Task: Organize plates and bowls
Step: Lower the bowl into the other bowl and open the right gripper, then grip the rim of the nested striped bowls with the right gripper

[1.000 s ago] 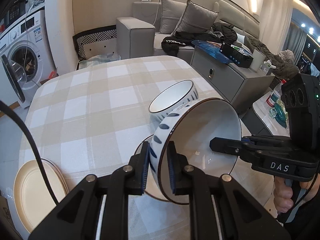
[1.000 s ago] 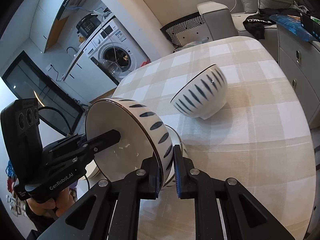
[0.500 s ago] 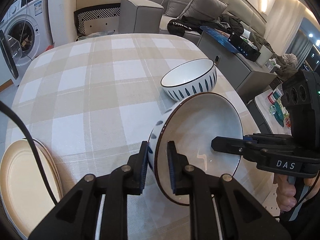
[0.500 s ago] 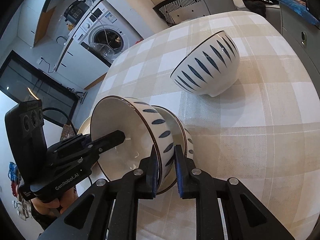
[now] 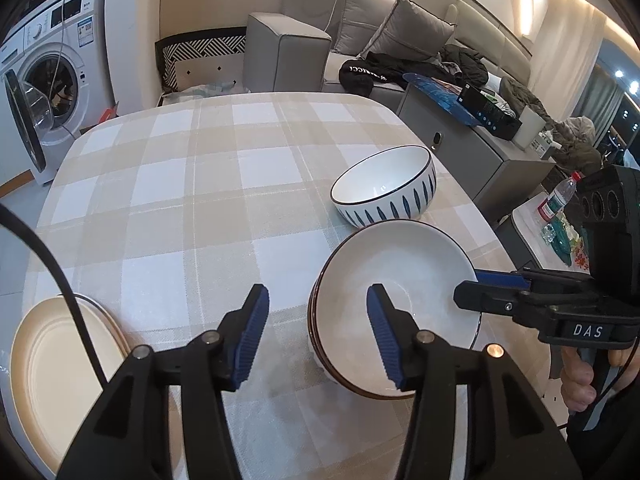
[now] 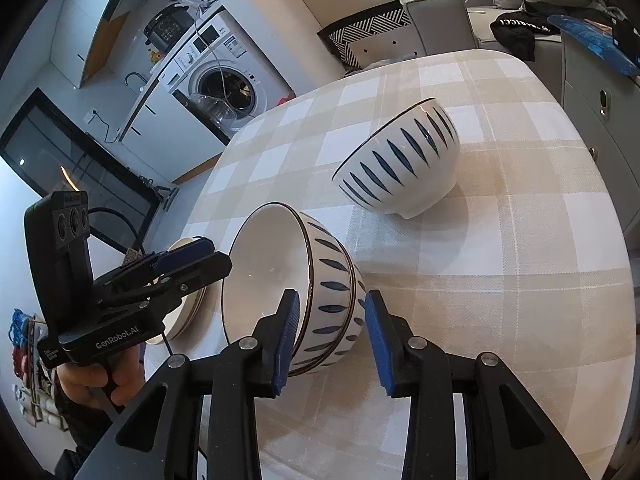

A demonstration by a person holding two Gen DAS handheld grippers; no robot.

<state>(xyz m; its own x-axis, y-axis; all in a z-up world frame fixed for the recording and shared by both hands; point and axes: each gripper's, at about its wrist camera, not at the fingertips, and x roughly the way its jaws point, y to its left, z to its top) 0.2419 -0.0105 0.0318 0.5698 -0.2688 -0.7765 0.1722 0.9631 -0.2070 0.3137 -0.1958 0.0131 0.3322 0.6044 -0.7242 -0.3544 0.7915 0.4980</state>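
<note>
Two white bowls with blue leaf marks sit nested (image 5: 396,292) on the checked table; the stack also shows in the right wrist view (image 6: 296,280). A third matching bowl (image 5: 384,192) (image 6: 400,164) stands alone behind them. My left gripper (image 5: 318,332) is open, its jaws either side of the stack's left rim, touching nothing. My right gripper (image 6: 332,340) is open too, its jaws straddling the stack's right rim. Cream plates (image 5: 52,372) lie stacked at the table's left edge, also in the right wrist view (image 6: 188,312).
The checked tablecloth (image 5: 192,184) covers a rounded table. A grey cabinet (image 5: 480,152) stands close to the table's right edge, with a sofa behind it. A washing machine (image 5: 48,80) with its door open stands at the far left.
Both grippers have opened and let go of the bowl. It was held tilted above the lower bowl and now rests nested in it.
</note>
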